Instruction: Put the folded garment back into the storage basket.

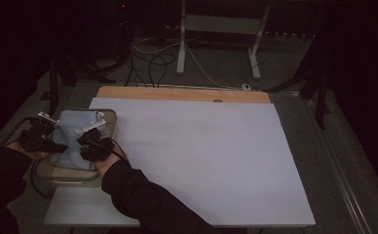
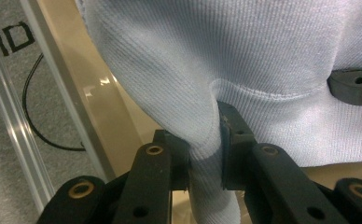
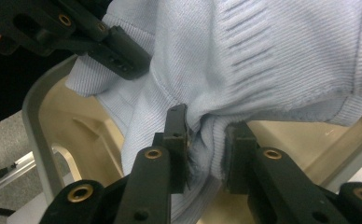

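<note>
Left hand-held gripper (image 2: 205, 154): right up close, its two black jaws are pinched together on a bunched fold of the light blue knit garment (image 2: 244, 56); the cloth squeezes out above and below the pads.
Right hand-held gripper (image 3: 206, 156): same story, jaws clamped on a gathered ridge of the knit, ribbed fabric bulging over them.
Garment: pale blue, finely ribbed, with a stitched seam running across it in the left gripper view; it hangs from both grips over the tray and covers most of the tray's inside in the high view (image 1: 75, 134).
Tray (image 1: 110, 117): shallow, grey-rimmed with a beige floor, sitting at the near-left corner of the bench, partly off the sheet's left edge; its rim and a handle cut-out curve past at the left of the right gripper view (image 3: 34, 112).
Hands: seen from above, dark sleeves come in from the bottom, the left gripper (image 1: 37, 134) at the tray's left side, the right gripper (image 1: 95, 141) over its right side, the two near each other.
Writing: black letters at the left gripper view's far left, cut off at the edge, look like "ID" (image 2: 13, 39); the rest can't be read.
Bench (image 1: 216, 95): a wide pale sheet (image 1: 201, 161) covers it, a strip of wood showing along the far edge.
Beyond: dim floor with loose cables (image 1: 153, 61) and white frame legs (image 1: 181, 44).
</note>
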{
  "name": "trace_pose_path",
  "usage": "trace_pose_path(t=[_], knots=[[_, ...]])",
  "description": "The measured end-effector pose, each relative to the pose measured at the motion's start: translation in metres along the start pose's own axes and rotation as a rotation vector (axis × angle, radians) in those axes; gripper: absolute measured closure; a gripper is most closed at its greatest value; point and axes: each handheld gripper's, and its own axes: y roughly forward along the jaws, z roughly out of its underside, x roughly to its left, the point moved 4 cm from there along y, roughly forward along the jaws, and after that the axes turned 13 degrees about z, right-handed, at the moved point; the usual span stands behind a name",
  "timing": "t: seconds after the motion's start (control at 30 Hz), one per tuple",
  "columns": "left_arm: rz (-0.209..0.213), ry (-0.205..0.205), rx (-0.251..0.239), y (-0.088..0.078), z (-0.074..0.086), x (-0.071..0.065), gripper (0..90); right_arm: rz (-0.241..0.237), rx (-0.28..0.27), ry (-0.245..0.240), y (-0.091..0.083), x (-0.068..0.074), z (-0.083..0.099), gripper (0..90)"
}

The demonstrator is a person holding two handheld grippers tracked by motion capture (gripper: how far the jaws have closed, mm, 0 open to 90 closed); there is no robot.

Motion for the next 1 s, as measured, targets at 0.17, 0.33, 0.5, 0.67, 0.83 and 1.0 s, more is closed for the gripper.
trace_pose_path(t=[0.17, 0.33, 0.5, 0.67, 0.83, 1.0], knots=[[-0.001, -0.007, 0.018, 0.006, 0.0, 0.001, 76.7, 0.003, 0.015, -0.001, 0.004, 0.002, 0.005, 75.4], [-0.012, -0.006, 0.043, 0.01, -0.001, 0.002, 74.9, -0.002, 0.023, 0.004, 0.004, 0.001, 0.006, 74.8], [-0.015, -0.019, 0.052, 0.013, -0.002, 0.004, 74.6, -0.005, 0.037, -0.003, 0.009, -0.001, 0.006, 73.6], [-0.033, -0.016, 0.061, 0.015, -0.006, 0.004, 74.5, -0.003, 0.045, -0.002, 0.012, -0.003, 0.006, 73.0], [-0.101, -0.037, 0.08, 0.012, -0.006, 0.006, 49.0, -0.02, 0.042, -0.024, 0.012, -0.003, 0.006, 45.8], [-0.065, -0.056, 0.031, 0.004, -0.008, 0.004, 18.8, -0.088, 0.02, -0.034, 0.004, -0.003, 0.001, 16.1]])
